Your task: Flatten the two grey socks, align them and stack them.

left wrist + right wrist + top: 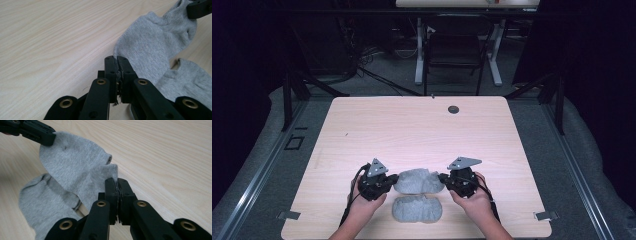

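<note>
The left gripper (391,179) pinches one end of a grey sock (417,181), jaws clamped tight on the fabric; the right gripper (443,178) pinches the opposite end the same way, so the sock hangs stretched between them just above the table (412,125). A second grey sock (417,209) lies flat beneath, nearer the person. The gripped edges vanish inside the jaws. Beyond the pale wooden table, a dark chair (455,50) and desk legs stand dimly.
</note>
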Available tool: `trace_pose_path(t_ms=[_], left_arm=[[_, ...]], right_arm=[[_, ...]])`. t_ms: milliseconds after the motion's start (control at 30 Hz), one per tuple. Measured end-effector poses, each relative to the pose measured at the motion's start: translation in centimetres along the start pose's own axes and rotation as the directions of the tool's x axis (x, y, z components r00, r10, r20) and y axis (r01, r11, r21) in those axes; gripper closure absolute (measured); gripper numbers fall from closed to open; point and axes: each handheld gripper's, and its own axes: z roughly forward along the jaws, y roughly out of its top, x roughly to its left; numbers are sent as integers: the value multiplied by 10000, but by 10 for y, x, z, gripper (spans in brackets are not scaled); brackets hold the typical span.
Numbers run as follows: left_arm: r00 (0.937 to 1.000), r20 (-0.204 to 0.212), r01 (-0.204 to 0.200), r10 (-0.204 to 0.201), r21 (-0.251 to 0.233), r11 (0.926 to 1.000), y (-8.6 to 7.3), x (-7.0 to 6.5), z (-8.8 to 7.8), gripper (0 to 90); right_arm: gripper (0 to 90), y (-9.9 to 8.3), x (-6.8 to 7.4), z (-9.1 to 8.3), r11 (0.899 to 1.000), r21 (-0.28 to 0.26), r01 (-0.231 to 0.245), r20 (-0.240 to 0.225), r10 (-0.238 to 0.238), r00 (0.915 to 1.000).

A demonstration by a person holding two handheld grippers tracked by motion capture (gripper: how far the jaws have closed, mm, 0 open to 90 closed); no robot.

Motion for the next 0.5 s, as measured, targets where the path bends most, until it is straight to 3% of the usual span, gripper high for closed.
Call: trace_pose_path(t_ms=[500], left_arm=[[9996,269,24,-21,-104,9999,-14,-11,-24,875]], right_arm=[[878,-4,21,-19,9996,78,282,-399,-278,9988]])
